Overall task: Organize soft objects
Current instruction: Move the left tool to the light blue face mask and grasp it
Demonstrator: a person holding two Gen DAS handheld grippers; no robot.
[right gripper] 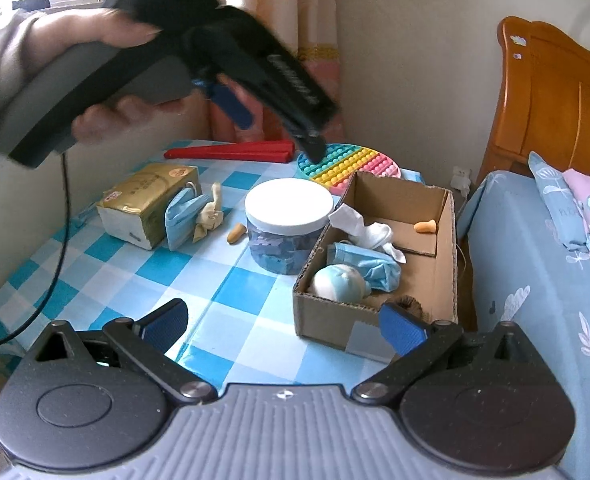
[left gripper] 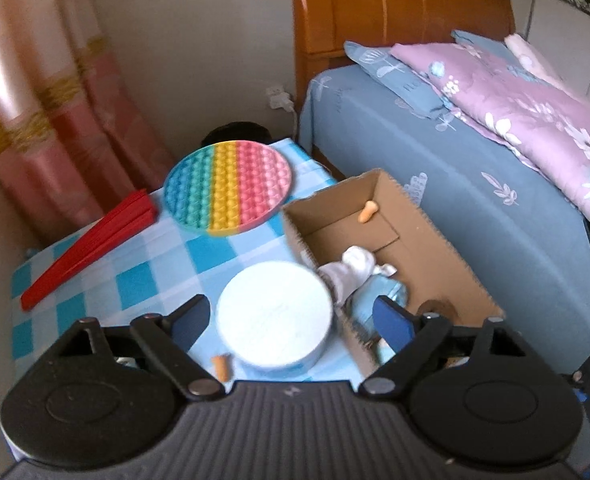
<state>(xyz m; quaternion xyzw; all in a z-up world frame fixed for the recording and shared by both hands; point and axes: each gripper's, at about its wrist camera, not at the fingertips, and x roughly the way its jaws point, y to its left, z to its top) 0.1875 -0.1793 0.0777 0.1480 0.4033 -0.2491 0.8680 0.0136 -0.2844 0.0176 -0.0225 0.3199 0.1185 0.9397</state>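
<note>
In my open brown cardboard box (right gripper: 445, 256) lie a crumpled white tissue (right gripper: 361, 226), blue face mask (right gripper: 371, 266), pale ball (right gripper: 337, 282) and orange earplug (right gripper: 425, 227); another orange earplug (right gripper: 235, 233) lies outside.

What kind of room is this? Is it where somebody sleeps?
Most likely a bedroom. A bed with a blue floral sheet and an orange wooden headboard stands beside the small table with the blue-and-white checked cloth, and a pink curtain with gold bands hangs near the wall.
</note>
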